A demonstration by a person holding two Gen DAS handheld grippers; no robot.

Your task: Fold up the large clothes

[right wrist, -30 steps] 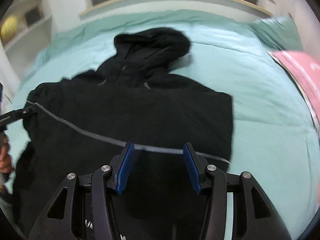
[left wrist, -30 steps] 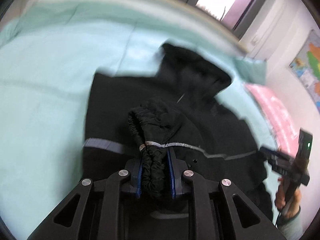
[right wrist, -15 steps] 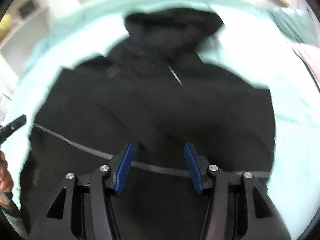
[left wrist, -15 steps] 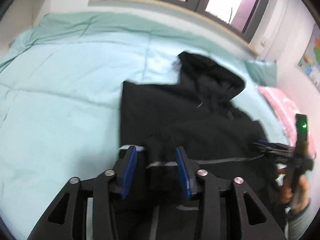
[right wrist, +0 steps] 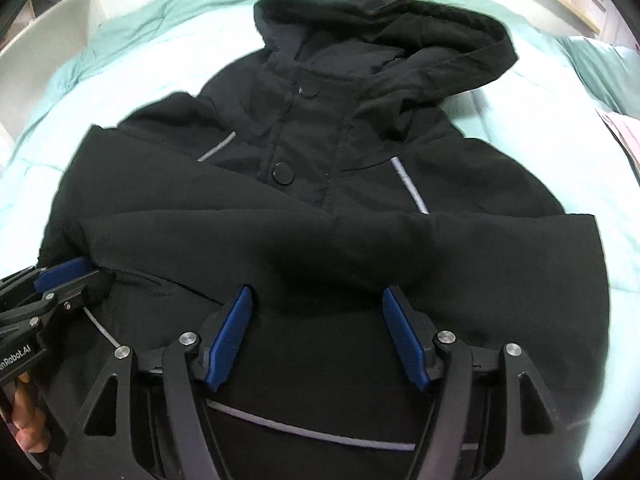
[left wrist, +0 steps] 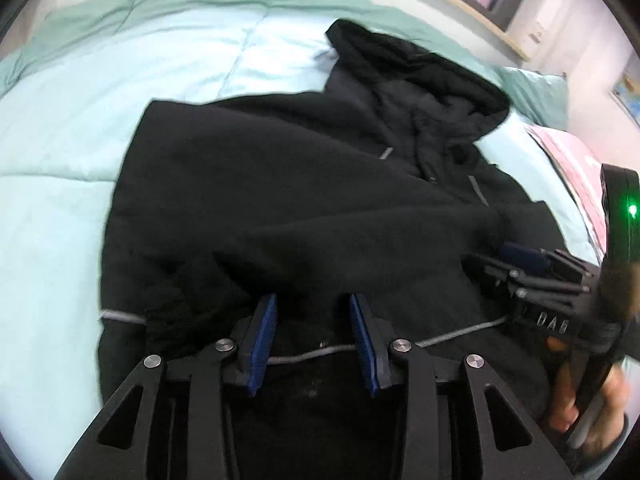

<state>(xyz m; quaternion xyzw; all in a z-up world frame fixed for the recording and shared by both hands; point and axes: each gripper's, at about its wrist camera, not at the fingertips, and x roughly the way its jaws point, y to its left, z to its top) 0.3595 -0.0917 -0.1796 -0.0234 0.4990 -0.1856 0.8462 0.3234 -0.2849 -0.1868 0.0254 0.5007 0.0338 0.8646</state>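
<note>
Down on the bed (left wrist: 60,128), seen from the left wrist, a big black jacket (left wrist: 280,184) lies spread on the light green blanket. Its hood (left wrist: 420,68) points to the far edge of the bed, near the window wall. A sleeve is folded across the front of the jacket. The left claw (left wrist: 312,328) hangs just over the near part of the jacket, close to a thin grey stripe (left wrist: 452,334). Its blue pads (left wrist: 262,340) stand a little apart and nothing is squeezed between them; the jaws have just been closing a bit. At the right side of this view the right claw (left wrist: 516,264) comes in over the jacket's edge, and a hand (left wrist: 588,412) grips its handle, where a small green light glows. A pink cloth (left wrist: 576,168) lies at the bed's right edge, and a green pillow (left wrist: 532,92) sits at the far right corner. Next, from the right wrist, the same jacket (right wrist: 320,240) fills most of the view, front side up, with two round black buttons (right wrist: 283,173) down the middle and the hood (right wrist: 400,36) at the far end. The folded sleeve lies straight across the chest. The right claw (right wrist: 320,332) hovers over the jacket's lower half with its blue pads (right wrist: 404,336) wide apart and empty; its jaws have just been opening. At the left edge the left claw (right wrist: 64,276) reaches onto the jacket, but from here I cannot tell how far it is open. Fingers (right wrist: 28,432) show under its handle.
</note>
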